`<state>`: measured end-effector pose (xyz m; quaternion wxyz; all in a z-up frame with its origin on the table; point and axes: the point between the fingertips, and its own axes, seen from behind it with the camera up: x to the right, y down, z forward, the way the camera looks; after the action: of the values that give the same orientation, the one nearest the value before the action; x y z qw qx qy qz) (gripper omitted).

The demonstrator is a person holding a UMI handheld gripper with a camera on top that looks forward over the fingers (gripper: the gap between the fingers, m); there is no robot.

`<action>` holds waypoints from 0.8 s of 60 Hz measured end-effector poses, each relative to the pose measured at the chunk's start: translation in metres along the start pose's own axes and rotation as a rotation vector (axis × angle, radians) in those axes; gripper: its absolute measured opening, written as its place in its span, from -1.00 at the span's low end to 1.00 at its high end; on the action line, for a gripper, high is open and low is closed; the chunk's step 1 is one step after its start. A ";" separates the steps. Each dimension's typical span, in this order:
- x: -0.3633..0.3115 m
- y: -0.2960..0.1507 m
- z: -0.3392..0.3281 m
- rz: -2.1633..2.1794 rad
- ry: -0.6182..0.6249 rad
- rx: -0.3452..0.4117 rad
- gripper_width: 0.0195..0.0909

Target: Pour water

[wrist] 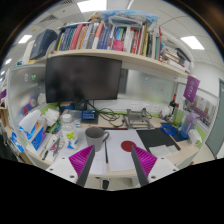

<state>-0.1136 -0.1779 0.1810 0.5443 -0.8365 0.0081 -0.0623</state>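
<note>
My gripper point(113, 149) hangs above the near edge of a white desk point(112, 162), open, with nothing between its magenta pads point(83, 160). A grey cup point(97, 135) stands on the desk just beyond the left finger. A flat red disc point(128, 146) lies on the desk ahead of the right finger. A thin dark stick point(105, 152) lies on the white surface between the fingers. I cannot pick out any water vessel among the clutter on the left.
A large dark monitor point(83, 78) stands behind the cup under a shelf full of books point(105, 40). Small bottles and boxes point(45, 130) crowd the left of the desk. A black notebook point(157, 138) and a purple item point(191, 88) sit to the right.
</note>
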 end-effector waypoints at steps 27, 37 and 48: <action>-0.190 0.007 0.119 0.098 -0.011 0.057 0.55; -0.192 0.023 0.154 0.106 0.016 0.037 0.60; -0.196 0.029 0.182 0.097 -0.008 0.043 0.64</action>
<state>-0.2864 -0.0084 0.0634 0.5647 -0.8234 0.0454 -0.0327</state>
